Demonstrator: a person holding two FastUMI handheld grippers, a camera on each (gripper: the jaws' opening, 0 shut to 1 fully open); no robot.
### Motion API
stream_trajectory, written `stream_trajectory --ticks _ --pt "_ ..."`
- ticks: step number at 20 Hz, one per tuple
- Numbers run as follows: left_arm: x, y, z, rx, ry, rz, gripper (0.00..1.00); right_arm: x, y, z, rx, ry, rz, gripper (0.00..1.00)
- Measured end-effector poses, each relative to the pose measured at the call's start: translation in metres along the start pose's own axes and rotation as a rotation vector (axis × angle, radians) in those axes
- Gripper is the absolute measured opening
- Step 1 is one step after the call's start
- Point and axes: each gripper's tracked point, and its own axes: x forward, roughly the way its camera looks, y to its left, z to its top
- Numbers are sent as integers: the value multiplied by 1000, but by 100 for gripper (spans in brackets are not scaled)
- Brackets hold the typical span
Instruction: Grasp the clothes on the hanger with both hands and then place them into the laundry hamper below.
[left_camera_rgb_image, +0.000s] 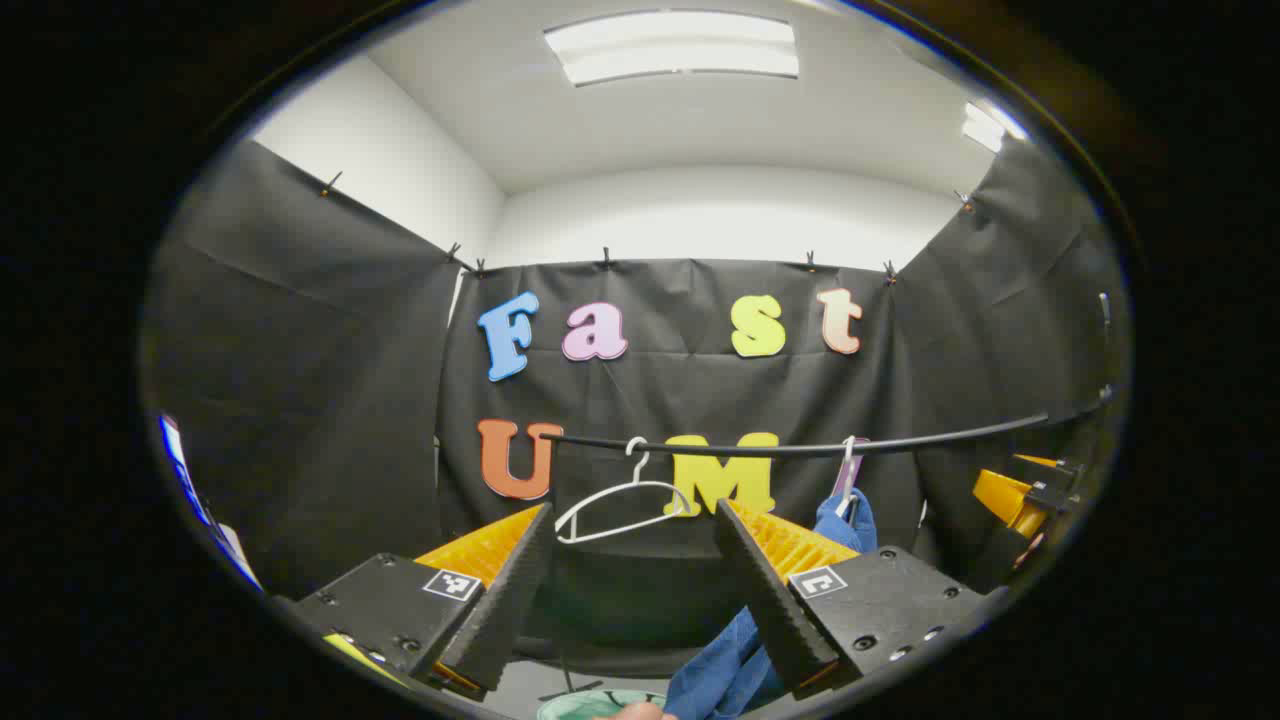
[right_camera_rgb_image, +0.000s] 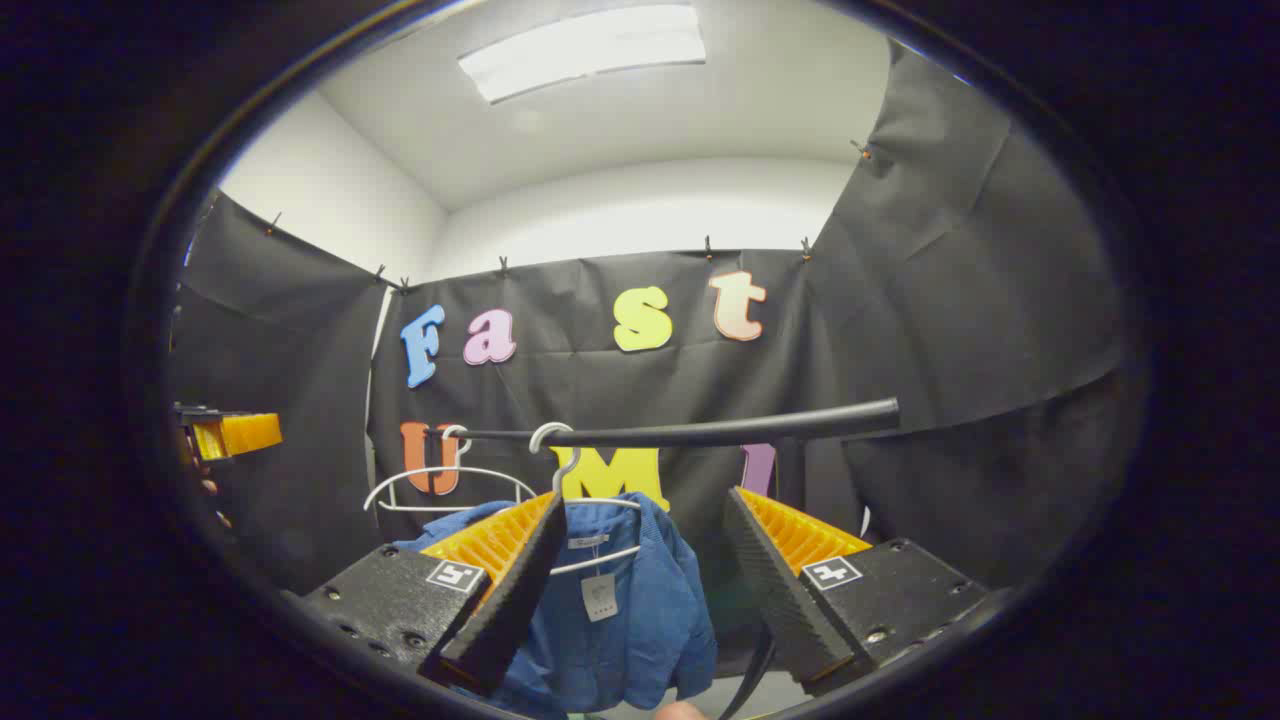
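A blue garment (right_camera_rgb_image: 640, 610) hangs on a white hanger (right_camera_rgb_image: 560, 455) from the black rail (right_camera_rgb_image: 700, 432). My right gripper (right_camera_rgb_image: 645, 498) is open just in front of it, with the cloth between and behind its fingers but not pinched. In the left gripper view the same blue garment (left_camera_rgb_image: 725, 670) hangs to the right, partly behind the right finger. My left gripper (left_camera_rgb_image: 633, 510) is open, facing an empty white hanger (left_camera_rgb_image: 620, 495) on the rail (left_camera_rgb_image: 800, 447). A pale green hamper rim (left_camera_rgb_image: 590, 705) shows at the bottom edge.
A second, bare hanger (right_camera_rgb_image: 440, 480) hangs left of the garment. The other gripper shows far off at the right edge (left_camera_rgb_image: 1020, 495) and at the left edge (right_camera_rgb_image: 235, 432). Black cloth walls close in on three sides.
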Motion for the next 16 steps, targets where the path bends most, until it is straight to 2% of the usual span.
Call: stream_trajectory --ticks 4,7,12,14,16 --pt "8 -6 -7 -3 24 -30 100 5 4 -4 -23 6 -29 100" --pt "14 -17 -13 -4 40 -64 92 7 0 -8 -24 24 -51 100" --pt "20 -45 -19 -12 53 -134 92 13 -11 -16 -30 40 -87 99" --pt "21 -49 -22 1 57 -135 100 15 -14 -23 -35 50 -97 99" --pt "21 -60 -27 -9 72 -149 100 18 -15 -29 -30 66 -100 100"
